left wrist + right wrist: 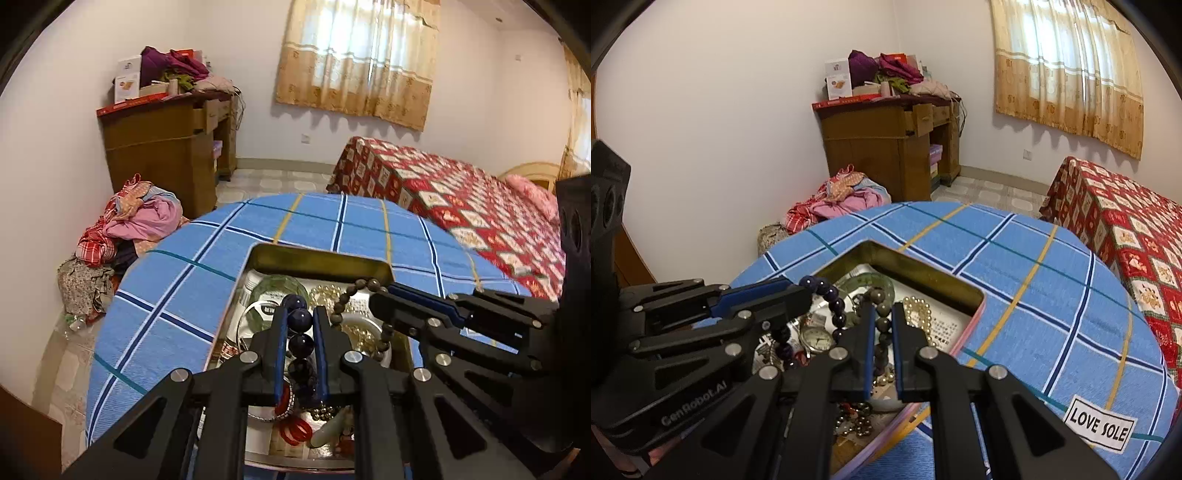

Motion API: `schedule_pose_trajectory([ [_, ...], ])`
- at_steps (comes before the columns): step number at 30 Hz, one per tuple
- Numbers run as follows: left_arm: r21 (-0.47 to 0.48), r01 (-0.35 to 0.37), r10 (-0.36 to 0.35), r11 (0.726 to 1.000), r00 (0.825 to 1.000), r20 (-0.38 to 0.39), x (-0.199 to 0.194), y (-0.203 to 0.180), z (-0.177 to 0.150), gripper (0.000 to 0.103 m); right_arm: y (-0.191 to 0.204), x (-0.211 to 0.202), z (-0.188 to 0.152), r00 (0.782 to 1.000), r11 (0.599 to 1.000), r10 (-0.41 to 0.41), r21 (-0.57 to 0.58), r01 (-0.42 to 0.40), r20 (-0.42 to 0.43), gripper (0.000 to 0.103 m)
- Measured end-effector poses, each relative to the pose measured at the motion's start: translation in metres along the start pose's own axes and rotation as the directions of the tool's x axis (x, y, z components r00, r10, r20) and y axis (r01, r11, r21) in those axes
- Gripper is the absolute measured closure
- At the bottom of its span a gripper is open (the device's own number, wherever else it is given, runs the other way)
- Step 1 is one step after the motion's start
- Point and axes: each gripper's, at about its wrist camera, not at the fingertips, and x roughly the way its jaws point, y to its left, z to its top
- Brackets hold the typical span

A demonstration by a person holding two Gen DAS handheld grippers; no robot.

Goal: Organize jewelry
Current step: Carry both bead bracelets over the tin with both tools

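An open tin box (321, 260) with gold inner walls lies on a blue plaid cloth (177, 295) and is full of jewelry. My left gripper (301, 311) hangs over the box, shut on a dark blue bead bracelet (300, 318) whose beads run down between its fingers. From the right, my right gripper (382, 292) is shut on a brown bead bracelet (341, 306) that loops down into the box. In the right wrist view the right gripper (883, 306) pinches the brown bracelet (882, 323). There the left gripper (807, 290) holds the dark blue bracelet (837, 306) to its left, over the tin (923, 273).
In the box lie a green bangle (277, 288), gold beads (327, 293), red bangles (295, 432) and a watch (816, 338). A bed with a red quilt (461, 195) stands to the right. A wooden desk (162, 155) and a clothes pile (140, 221) are by the far wall.
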Motion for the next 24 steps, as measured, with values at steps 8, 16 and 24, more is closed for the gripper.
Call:
schedule_pose_trajectory([
  [8, 0.004, -0.003, 0.003, 1.0, 0.999, -0.043, 0.014, 0.002, -0.007, 0.089, 0.001, 0.01, -0.005, 0.999, 1.0, -0.011, -0.011, 0.011, -0.038, 0.092],
  [16, -0.015, -0.018, 0.018, 1.0, 0.998, -0.052, 0.016, 0.008, -0.009, 0.089, 0.001, 0.014, -0.007, 0.999, 1.0, -0.018, -0.014, 0.018, -0.049, 0.092],
  [24, -0.026, -0.022, 0.021, 0.999, 0.999, -0.047, 0.015, 0.013, -0.01, 0.089, 0.003, 0.02, -0.014, 0.997, 0.999, -0.023, -0.032, 0.021, -0.07, 0.09],
])
